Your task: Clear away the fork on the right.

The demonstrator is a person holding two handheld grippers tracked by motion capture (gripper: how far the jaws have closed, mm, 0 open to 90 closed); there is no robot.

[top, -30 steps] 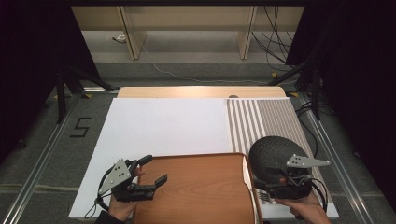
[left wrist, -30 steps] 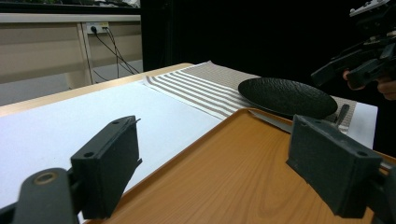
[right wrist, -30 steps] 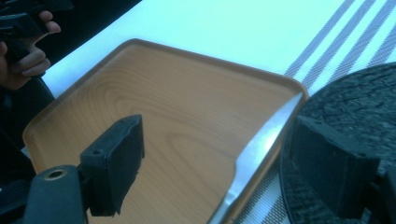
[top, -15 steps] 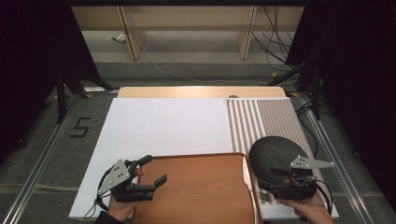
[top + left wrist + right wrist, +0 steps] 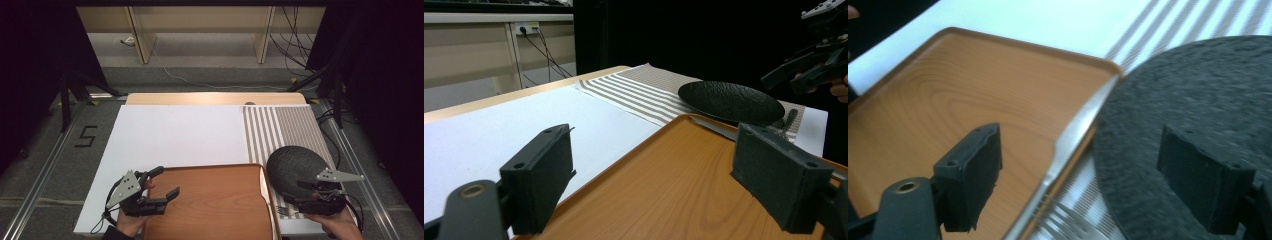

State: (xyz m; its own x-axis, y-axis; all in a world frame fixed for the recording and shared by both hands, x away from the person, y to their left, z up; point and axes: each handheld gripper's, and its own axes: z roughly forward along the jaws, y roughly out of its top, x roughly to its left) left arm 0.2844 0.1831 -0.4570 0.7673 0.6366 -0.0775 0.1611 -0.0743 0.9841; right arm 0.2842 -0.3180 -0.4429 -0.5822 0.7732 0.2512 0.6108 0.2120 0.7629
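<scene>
Right gripper view has my right gripper with jaws spread wide, holding nothing. Between them, low down, lies the fork, its handle running away from me along the gap between the tray on one side and the black plate on the other. High view: my left gripper is also wide open and empty, hovering over the tray's near left edge. Beyond both sits the striped mat under the plate.
</scene>
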